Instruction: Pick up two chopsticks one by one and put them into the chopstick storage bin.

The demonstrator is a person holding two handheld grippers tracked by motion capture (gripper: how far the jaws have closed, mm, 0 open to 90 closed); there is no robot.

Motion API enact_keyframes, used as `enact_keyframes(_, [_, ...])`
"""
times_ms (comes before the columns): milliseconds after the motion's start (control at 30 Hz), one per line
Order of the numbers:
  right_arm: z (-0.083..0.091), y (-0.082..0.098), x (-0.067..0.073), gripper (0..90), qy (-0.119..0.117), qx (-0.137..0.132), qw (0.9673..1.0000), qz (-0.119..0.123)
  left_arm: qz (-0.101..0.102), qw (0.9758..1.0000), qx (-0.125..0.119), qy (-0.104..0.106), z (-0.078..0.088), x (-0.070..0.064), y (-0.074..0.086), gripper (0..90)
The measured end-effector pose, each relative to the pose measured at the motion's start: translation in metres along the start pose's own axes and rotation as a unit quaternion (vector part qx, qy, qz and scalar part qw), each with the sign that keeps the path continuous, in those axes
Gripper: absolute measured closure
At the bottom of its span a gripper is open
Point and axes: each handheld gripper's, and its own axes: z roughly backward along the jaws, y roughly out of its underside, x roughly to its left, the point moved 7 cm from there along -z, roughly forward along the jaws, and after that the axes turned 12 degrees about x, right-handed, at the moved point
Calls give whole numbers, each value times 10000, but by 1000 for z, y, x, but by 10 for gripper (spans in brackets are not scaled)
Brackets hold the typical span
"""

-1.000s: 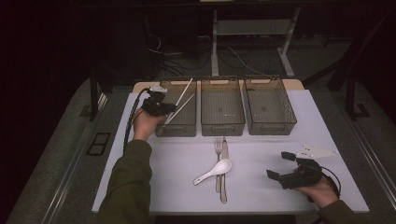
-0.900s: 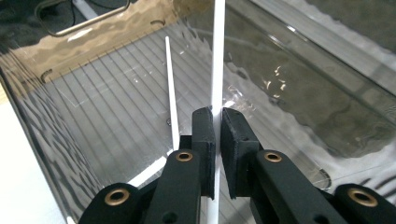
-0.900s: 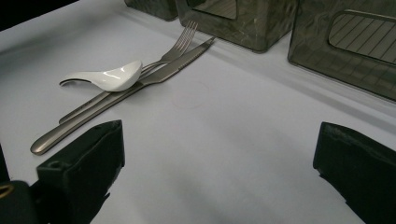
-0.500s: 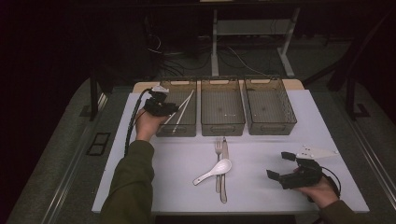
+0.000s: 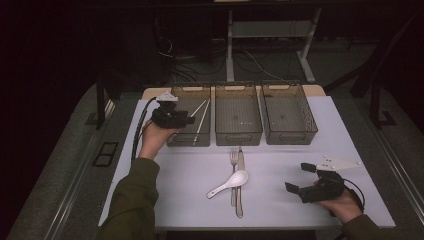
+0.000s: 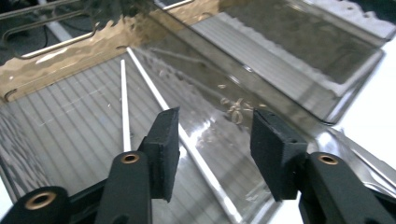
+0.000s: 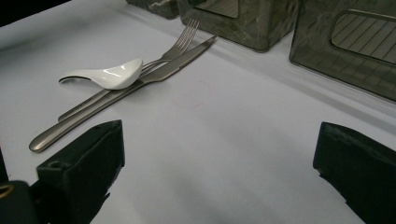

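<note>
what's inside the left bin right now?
Two white chopsticks lie in the left bin, splayed apart at the far end. The left gripper hovers above them with nothing between its fingers. Its body hides the bin's near left corner in the high view.

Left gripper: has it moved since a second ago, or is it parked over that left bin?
Yes. The left gripper has drawn back toward the left bin's near-left corner; its jaws have just been opening, and the chopsticks lie in the bin.
</note>
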Motion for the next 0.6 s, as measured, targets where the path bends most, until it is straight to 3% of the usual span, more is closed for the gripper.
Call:
enact_keyframes(300, [0, 0, -1, 20, 19, 1, 10000, -12, -185, 9993, -289, 137, 21, -32, 13, 402])
enact_keyframes(600, [1, 0, -1, 20, 55, -62, 10000, -7, -334, 9985, -378, 214, 31, -65, 33, 346])
